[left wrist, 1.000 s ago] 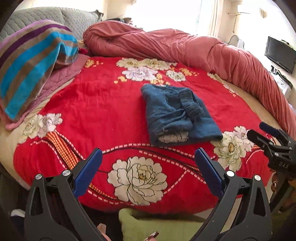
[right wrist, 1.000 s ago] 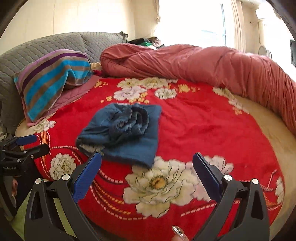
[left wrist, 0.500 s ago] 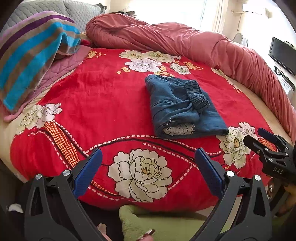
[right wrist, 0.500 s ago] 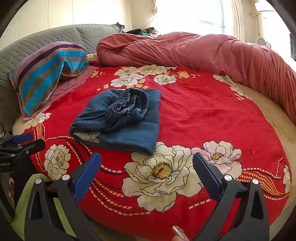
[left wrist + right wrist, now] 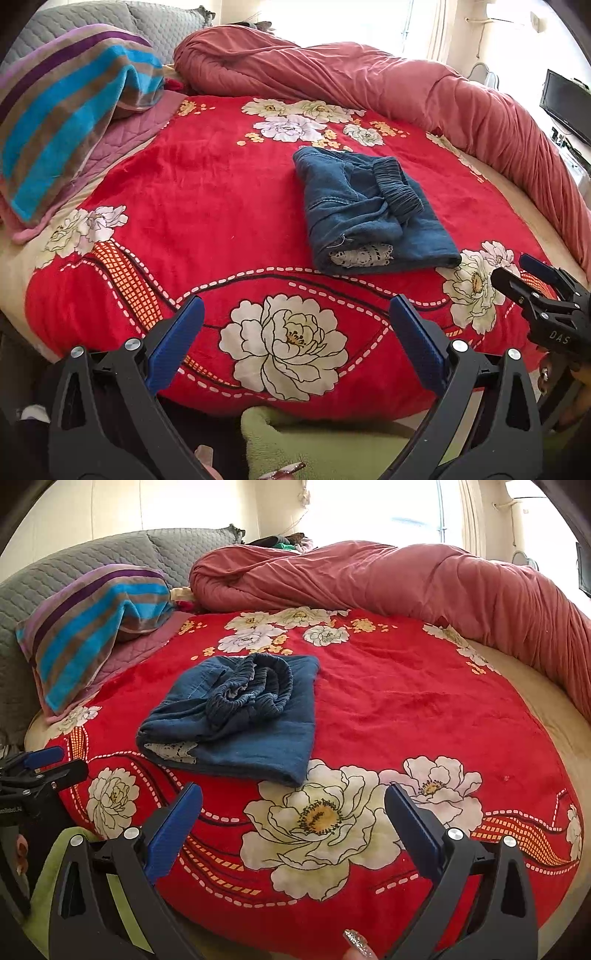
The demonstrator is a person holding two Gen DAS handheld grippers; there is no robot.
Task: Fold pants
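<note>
Blue denim pants [image 5: 365,212] lie folded into a compact bundle on the red floral blanket [image 5: 207,206], the elastic waistband bunched on top and a white lace trim showing at the near end. In the right wrist view the pants [image 5: 240,716] sit left of centre. My left gripper [image 5: 293,341] hovers open over the bed's near edge, well short of the pants, nothing between its fingers. My right gripper [image 5: 293,825] is open too, empty, above a large white flower print. Each gripper shows at the other view's edge: right gripper [image 5: 543,291], left gripper [image 5: 40,768].
A rolled pink-red duvet [image 5: 388,85] curves along the far and right sides of the bed. A striped blue, brown and purple pillow [image 5: 62,107] rests at the left against a grey quilted headboard [image 5: 74,565]. A TV [image 5: 565,103] stands at right. Green fabric [image 5: 314,439] lies below the bed edge.
Both grippers have drawn slightly back and tilted, so the bed and the pants shift lower in view. The pants have not moved; both grippers stay open.
</note>
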